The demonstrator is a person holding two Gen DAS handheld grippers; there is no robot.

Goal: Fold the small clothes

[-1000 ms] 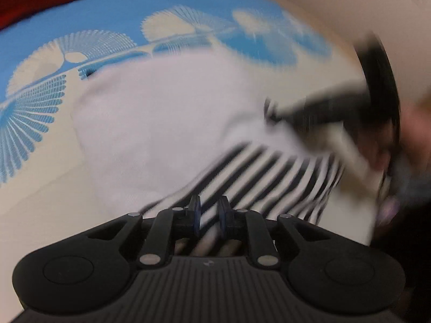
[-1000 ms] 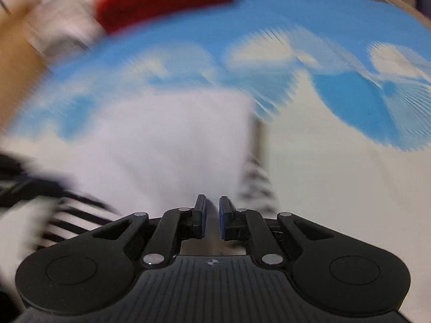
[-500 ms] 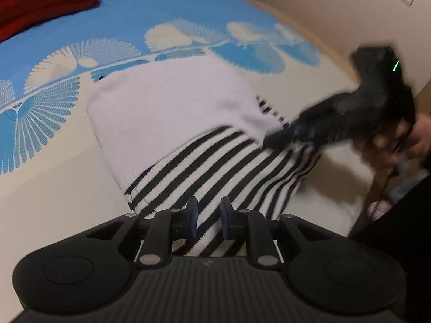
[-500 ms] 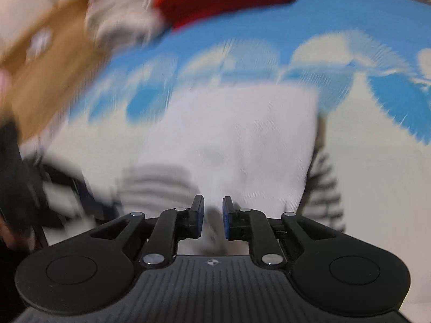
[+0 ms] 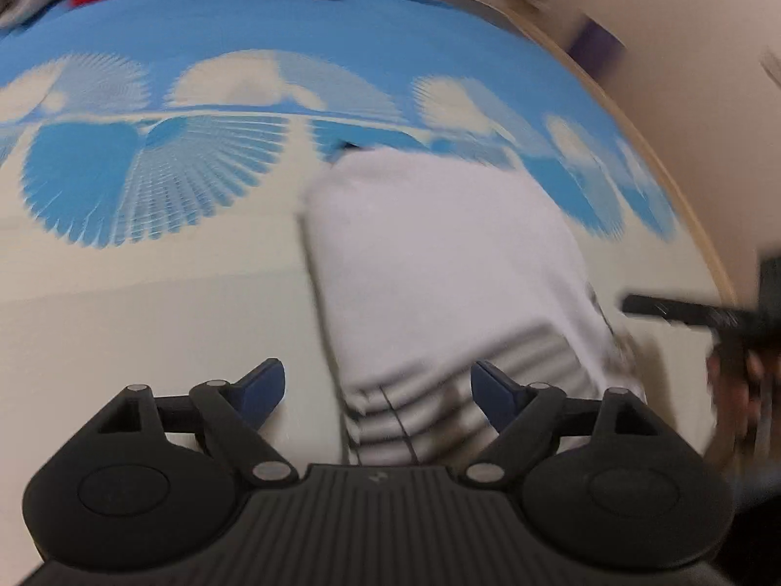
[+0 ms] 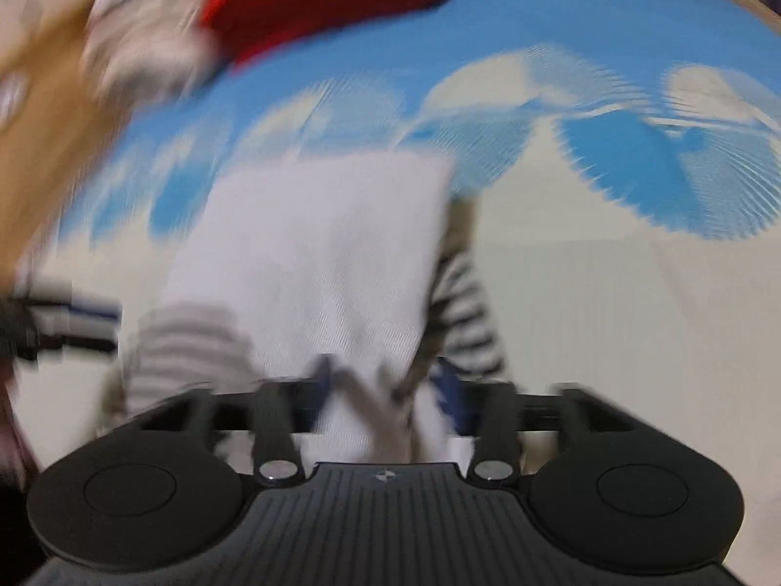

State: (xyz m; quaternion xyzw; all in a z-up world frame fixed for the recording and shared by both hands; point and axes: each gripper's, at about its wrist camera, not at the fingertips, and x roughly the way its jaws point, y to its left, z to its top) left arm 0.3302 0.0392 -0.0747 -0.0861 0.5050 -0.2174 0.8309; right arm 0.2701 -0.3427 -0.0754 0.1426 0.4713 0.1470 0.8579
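Observation:
A small white garment with black-and-white striped parts lies folded on the blue and cream bedspread. My left gripper hangs just above its near striped end, jaws opening wide, pads clear of the cloth. In the right wrist view the same garment lies ahead, a striped sleeve at its right side. My right gripper is over the near edge, jaws opening, blurred, with cloth lying between them but not pinched. The right gripper also shows at the far right of the left wrist view.
A red knitted item and pale bundled clothes sit at the far end of the bed. A wooden bed rim and beige wall run along the right. A person's hand holds the right tool.
Both grippers went from shut on the striped cloth to wide apart, letting the garment go. Both views swung and pulled back a little; the garment now lies flat.

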